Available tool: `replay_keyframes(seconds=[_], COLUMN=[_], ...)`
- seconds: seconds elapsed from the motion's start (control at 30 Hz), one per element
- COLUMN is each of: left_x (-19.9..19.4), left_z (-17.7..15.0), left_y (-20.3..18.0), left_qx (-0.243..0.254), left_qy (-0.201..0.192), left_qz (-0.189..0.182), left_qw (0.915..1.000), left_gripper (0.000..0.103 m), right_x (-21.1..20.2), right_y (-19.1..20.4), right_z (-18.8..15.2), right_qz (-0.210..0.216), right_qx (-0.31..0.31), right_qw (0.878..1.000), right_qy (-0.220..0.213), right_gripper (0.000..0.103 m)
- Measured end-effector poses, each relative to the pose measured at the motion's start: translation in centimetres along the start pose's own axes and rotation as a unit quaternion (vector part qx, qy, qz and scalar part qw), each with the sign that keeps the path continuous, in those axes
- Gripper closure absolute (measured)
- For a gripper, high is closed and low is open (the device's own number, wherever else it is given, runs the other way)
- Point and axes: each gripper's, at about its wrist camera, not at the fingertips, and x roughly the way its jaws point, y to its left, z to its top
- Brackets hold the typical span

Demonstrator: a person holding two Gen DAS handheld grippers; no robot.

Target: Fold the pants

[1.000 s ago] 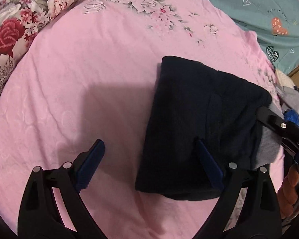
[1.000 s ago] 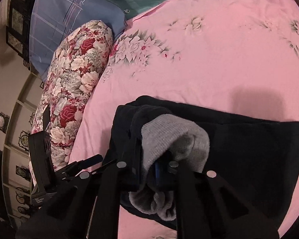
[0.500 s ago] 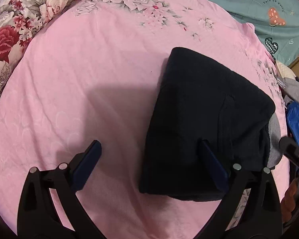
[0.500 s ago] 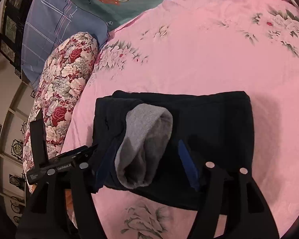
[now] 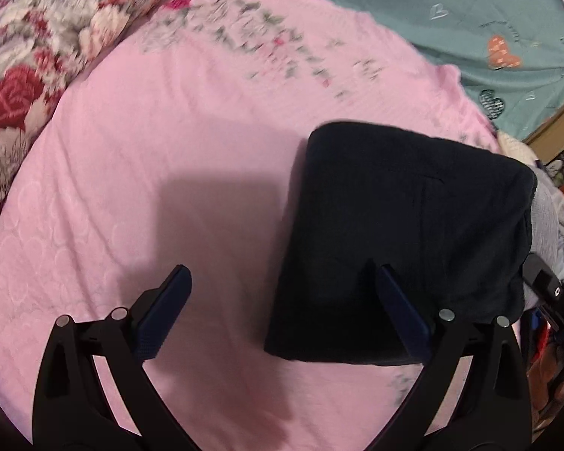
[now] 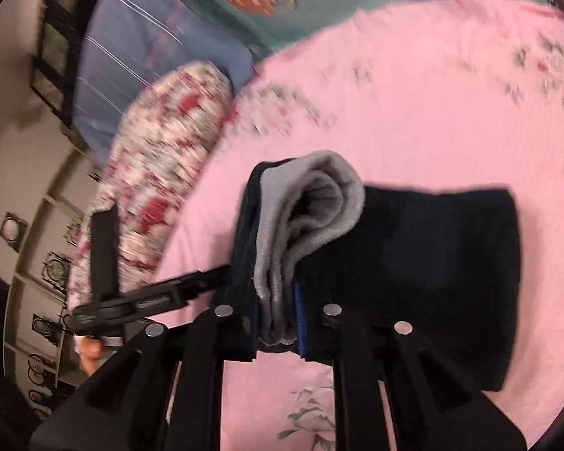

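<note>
Between the closing jaws of the right gripper (image 6: 276, 323), the grey ribbed waistband (image 6: 312, 210) of the folded dark pants (image 6: 425, 274) is pinched, the blue pads pressing the bunched cloth from both sides. Beyond that grip the pants spread as a flat dark rectangle to the gripper's right on the pink bedsheet (image 6: 413, 94). To its left, the left gripper (image 5: 282, 315) hangs over the bed with its jaws wide apart and nothing held; its right finger (image 5: 402, 312) shows over the near edge of the pants. Farther off lie a floral pillow (image 6: 161, 195), a blue pillow (image 6: 131, 64) and a teal blanket (image 5: 451, 22).
</note>
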Motion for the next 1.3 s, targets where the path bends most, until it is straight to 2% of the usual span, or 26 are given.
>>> replay_keyframes(seconds=[0.03,0.1,0.17,0.23,0.3,0.33,0.4,0.47,0.57,0.67,0.73,0.83,0.9,0.93,0.97,1.0,1.07,1.1,1.2,1.23,1.27,1.3], left_x=[-0.5,-0.9,0.1,1.9,5.0,6.2,6.5,5.8,4.0,3.8,4.5,6.8,9.1,9.9,10.6,10.7,10.0,9.5,7.0,6.2,5.3,4.5], left_z=[0.2,0.6,0.8,0.6,-0.3,-0.8,-1.4,-1.2,-0.3,1.8,3.3,5.0,5.6,5.5,5.8,6.0,6.3,6.2,5.2,4.6,3.7,2.6], left_y=[-0.6,-2.2,-3.8,-5.3,-6.7,-7.2,-7.1,-6.9,-6.4,-6.9,-7.6,-8.7,-8.2,-7.7,-6.7,-6.3,-6.0,-6.0,-5.4,-5.1,-4.6,-4.2], left_qx=[0.008,0.026,0.039,0.057,0.092,0.102,0.09,0.089,0.08,0.067,0.07,0.081,0.078,0.071,0.049,0.038,0.028,0.025,0.016,0.011,0.006,0.003], left_qy=[-0.008,-0.019,-0.011,0.007,0.043,0.056,0.05,0.053,0.031,0.024,0.02,0.025,0.044,0.055,0.076,0.084,0.091,0.09,0.082,0.081,0.079,0.077], left_qz=[-0.007,-0.016,-0.016,-0.015,0.015,0.035,0.04,0.031,0.031,0.036,0.04,0.053,0.062,0.055,0.031,0.022,0.018,0.015,-0.005,-0.015,-0.028,-0.038], left_qw=[0.9999,0.9993,0.999,0.9983,0.9947,0.9926,0.9939,0.9941,0.9958,0.9968,0.9965,0.995,0.994,0.9945,0.9954,0.9955,0.9953,0.9955,0.9965,0.9966,0.9965,0.9963], left_gripper=[0.004,0.004,0.004,0.004,0.004,0.003,0.002,0.003,0.003,0.003,0.003,0.003,0.002,0.002,0.002,0.002,0.002,0.002,0.002,0.002,0.002,0.002], right_x=[-1.8,-4.0,-4.3,-3.3,-1.7,-1.5,-2.0,-2.5,-4.2,-4.6,-3.6,-1.7,0.3,0.9,1.4,2.2,2.3,2.0,0.5,-0.1,-0.9,-1.7], right_y=[0.0,-1.0,-3.9,-7.7,-11.3,-12.3,-12.2,-10.9,-9.3,-8.4,-7.3,-6.8,-6.7,-7.4,-8.4,-10.0,-12.2,-12.2,-9.6,-9.0,-8.6,-7.9], right_z=[0.3,0.8,0.8,0.1,-1.2,-1.6,-1.7,-1.2,-0.3,1.0,1.9,3.1,3.6,3.8,3.8,3.7,3.2,3.0,2.3,1.9,1.2,0.4], right_qz=[0.001,-0.001,-0.018,-0.061,-0.116,-0.102,-0.089,-0.117,-0.147,-0.194,-0.167,-0.111,-0.105,-0.114,-0.125,-0.129,-0.085,-0.079,-0.124,-0.125,-0.121,-0.11], right_qx=[-0.008,-0.005,0.027,0.079,0.112,0.126,0.131,0.1,0.07,0.052,0.038,0.024,0.025,0.028,0.033,0.05,0.101,0.105,0.055,0.051,0.049,0.041], right_qw=[1.0,0.999,0.999,0.995,0.986,0.986,0.987,0.988,0.987,0.978,0.984,0.992,0.994,0.993,0.992,0.99,0.991,0.991,0.991,0.99,0.991,0.992], right_qy=[-0.022,-0.039,-0.021,0.008,0.031,0.025,0.019,0.017,-0.014,-0.054,-0.058,-0.045,-0.025,-0.018,-0.012,-0.005,0.0,-0.001,-0.02,-0.027,-0.034,-0.041], right_gripper=[0.088,0.088,0.088,0.088,0.085,0.084,0.083,0.075,0.074,0.078,0.083,0.084,0.084,0.09,0.103,0.103,0.103,0.103,0.103,0.098,0.086,0.08])
